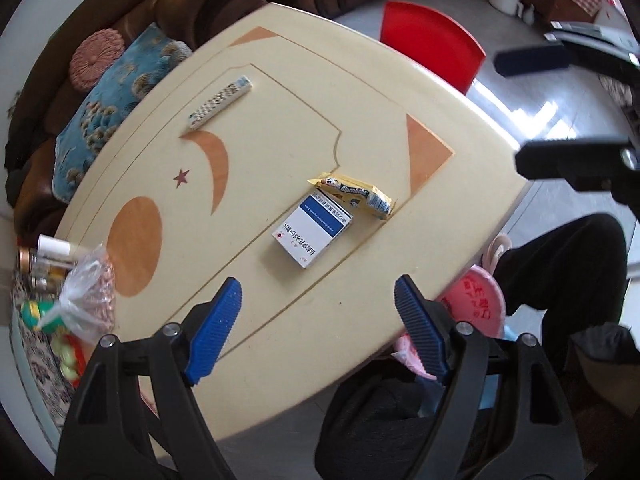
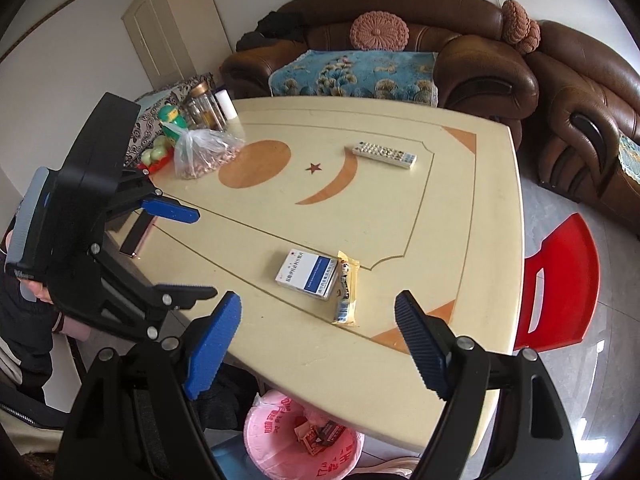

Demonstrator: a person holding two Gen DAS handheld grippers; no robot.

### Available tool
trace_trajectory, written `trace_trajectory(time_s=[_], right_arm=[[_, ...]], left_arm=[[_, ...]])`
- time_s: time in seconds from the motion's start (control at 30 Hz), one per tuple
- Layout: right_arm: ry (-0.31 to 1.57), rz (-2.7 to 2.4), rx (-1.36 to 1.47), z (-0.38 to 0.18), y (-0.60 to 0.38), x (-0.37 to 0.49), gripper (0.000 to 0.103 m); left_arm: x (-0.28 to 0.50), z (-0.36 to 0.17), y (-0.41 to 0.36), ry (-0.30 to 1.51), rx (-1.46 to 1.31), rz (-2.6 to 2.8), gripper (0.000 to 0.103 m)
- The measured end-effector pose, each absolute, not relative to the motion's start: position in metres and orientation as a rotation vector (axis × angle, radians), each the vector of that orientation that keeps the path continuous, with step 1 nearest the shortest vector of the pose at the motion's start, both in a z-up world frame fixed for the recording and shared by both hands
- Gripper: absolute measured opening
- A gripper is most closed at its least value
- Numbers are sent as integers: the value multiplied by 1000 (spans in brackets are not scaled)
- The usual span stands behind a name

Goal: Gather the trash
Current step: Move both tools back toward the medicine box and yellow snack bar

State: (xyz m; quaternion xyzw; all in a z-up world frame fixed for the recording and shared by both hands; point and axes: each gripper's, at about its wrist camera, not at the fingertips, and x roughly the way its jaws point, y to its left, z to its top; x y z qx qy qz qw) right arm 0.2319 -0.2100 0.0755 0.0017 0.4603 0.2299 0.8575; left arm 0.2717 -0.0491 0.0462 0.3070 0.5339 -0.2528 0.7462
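A blue and white cardboard box [image 1: 312, 232] [image 2: 308, 274] lies on the cream table [image 1: 280, 128] [image 2: 460, 208], with a yellow candy wrapper [image 1: 356, 196] [image 2: 347, 288] touching its side. My left gripper [image 1: 318, 292] [image 2: 204, 254] hangs open above the table's near edge, nothing between its blue pads. My right gripper [image 2: 318, 308] [image 1: 510, 112] is open and empty too, raised over the table's edge, short of the box. A bin lined with a pink bag [image 2: 300, 436] [image 1: 480, 300] stands on the floor below the table edge, with some scraps inside.
A white remote control [image 2: 384, 154] [image 1: 220, 102] lies toward the far side. A clear plastic bag of nuts [image 2: 204, 152], jars and a green bottle crowd one corner. A red plastic chair [image 2: 560, 280] stands beside the table; a brown sofa [image 2: 480, 60] lies behind it. A person's dark trouser leg [image 1: 560, 264] is near the bin.
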Motion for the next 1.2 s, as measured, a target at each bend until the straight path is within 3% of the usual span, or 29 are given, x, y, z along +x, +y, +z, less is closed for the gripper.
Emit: trace_trajectory(time_s=[1.2], right_arm=[[1287, 516, -171, -93, -163, 335, 77]], left_arm=[[356, -99, -69, 1318, 826, -873, 77]])
